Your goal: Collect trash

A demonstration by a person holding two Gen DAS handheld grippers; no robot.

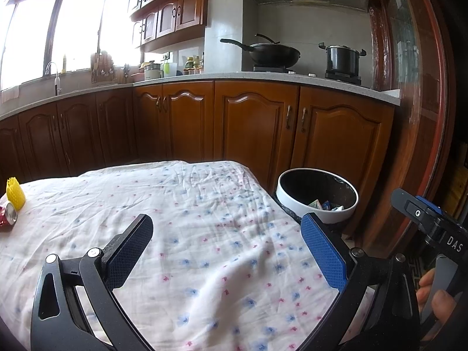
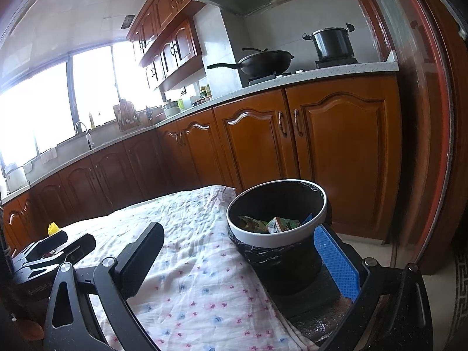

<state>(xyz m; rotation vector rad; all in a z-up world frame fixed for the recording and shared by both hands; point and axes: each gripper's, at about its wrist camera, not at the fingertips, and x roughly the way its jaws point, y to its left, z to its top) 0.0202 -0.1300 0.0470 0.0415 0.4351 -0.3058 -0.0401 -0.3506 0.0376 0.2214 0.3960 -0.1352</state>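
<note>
Both claws are held spread and empty above the table (image 1: 204, 204): the left claw (image 1: 226, 251) and right claw (image 2: 242, 260). A red can (image 1: 8, 215) and yellow net (image 1: 15, 194) lie at the table's far left; wrappers are seen inside the bin (image 2: 275, 237) beside it.

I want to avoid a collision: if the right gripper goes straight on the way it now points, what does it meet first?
Probably the trash bin. The open right gripper points over the table's right edge, and the bin's white rim lies just ahead, though depth is unclear.
</note>
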